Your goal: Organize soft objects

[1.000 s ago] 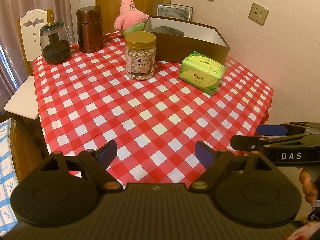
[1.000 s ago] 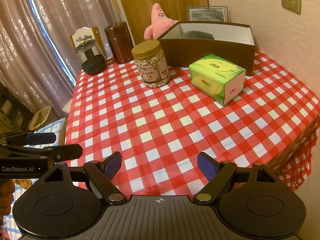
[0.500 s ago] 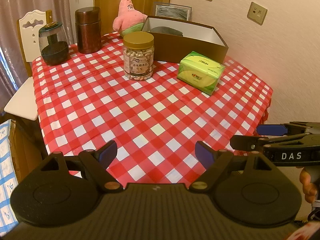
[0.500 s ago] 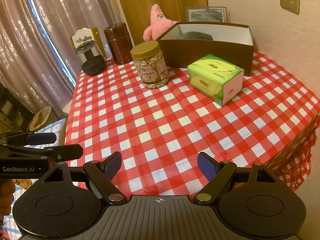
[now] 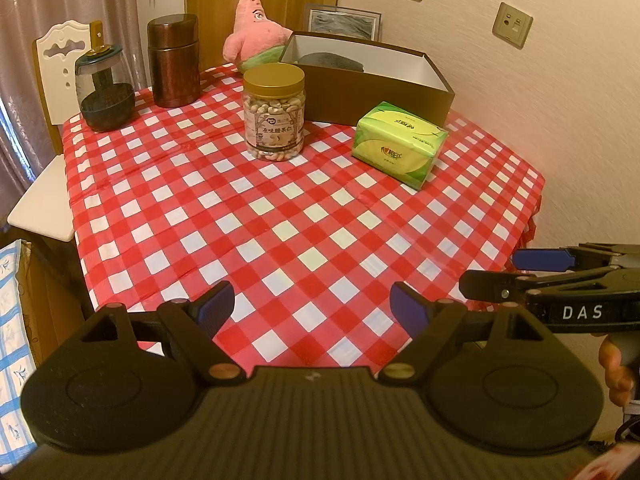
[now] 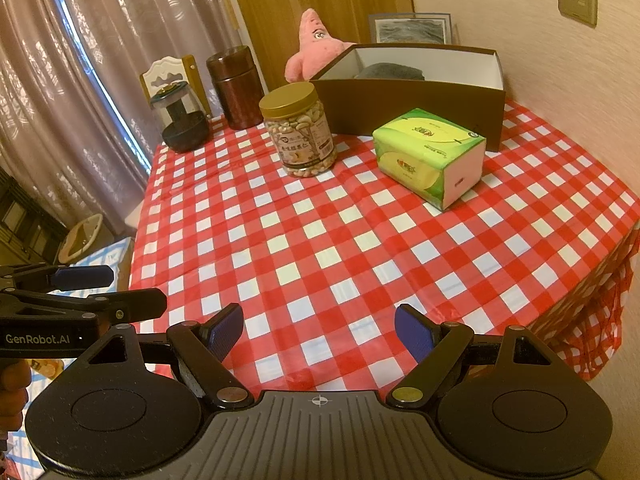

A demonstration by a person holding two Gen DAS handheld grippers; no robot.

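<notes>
A pink star-shaped plush toy (image 5: 256,36) (image 6: 316,50) leans at the table's far edge, behind an open brown box (image 5: 376,84) (image 6: 416,100). A dark grey soft item (image 5: 332,62) (image 6: 390,71) lies inside the box. A green tissue pack (image 5: 400,144) (image 6: 430,154) lies in front of the box. My left gripper (image 5: 312,308) is open and empty over the table's near edge. My right gripper (image 6: 319,330) is open and empty, also at the near edge. Each gripper shows at the side of the other's view.
A jar of cashews with a gold lid (image 5: 274,114) (image 6: 298,132) stands mid-table. A brown metal canister (image 5: 173,60) (image 6: 236,86) and a dark glass jar (image 5: 105,92) (image 6: 180,120) stand at the far left. A white chair (image 5: 52,80) is behind. The wall runs along the right.
Both grippers have drifted slightly, so the table objects sit a little lower and closer in view. Both stay open and empty.
</notes>
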